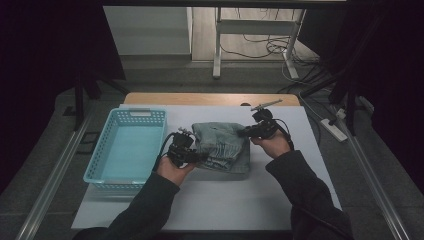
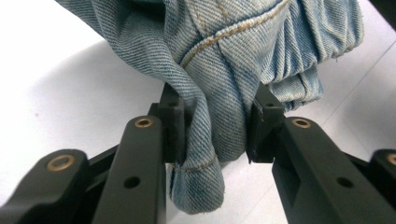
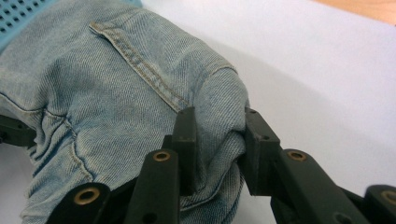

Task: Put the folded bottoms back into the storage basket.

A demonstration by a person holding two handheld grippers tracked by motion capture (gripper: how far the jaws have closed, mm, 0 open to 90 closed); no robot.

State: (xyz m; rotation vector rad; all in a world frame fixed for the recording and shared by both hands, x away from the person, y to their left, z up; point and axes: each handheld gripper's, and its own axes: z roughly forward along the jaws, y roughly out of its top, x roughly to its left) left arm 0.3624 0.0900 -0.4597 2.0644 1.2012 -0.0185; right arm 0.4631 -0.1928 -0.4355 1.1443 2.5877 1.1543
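Folded jeans (image 1: 221, 146): pale blue denim, tan stitching, centre of white table (image 1: 225, 200), right of turquoise basket (image 1: 127, 147). Left gripper (image 1: 202, 157) clamped their near-left edge, right gripper (image 1: 243, 132) their far-right edge. High view gave the layout; gripper views showed bunched cloth (image 2: 219, 107) pinched between black jaws, seams (image 3: 140, 65) clear

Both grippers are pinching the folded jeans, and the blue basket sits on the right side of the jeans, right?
Not quite. The blue basket sits to the left of the folded jeans, as the high view shows. The rest holds: the left gripper and the right gripper each pinch the denim.
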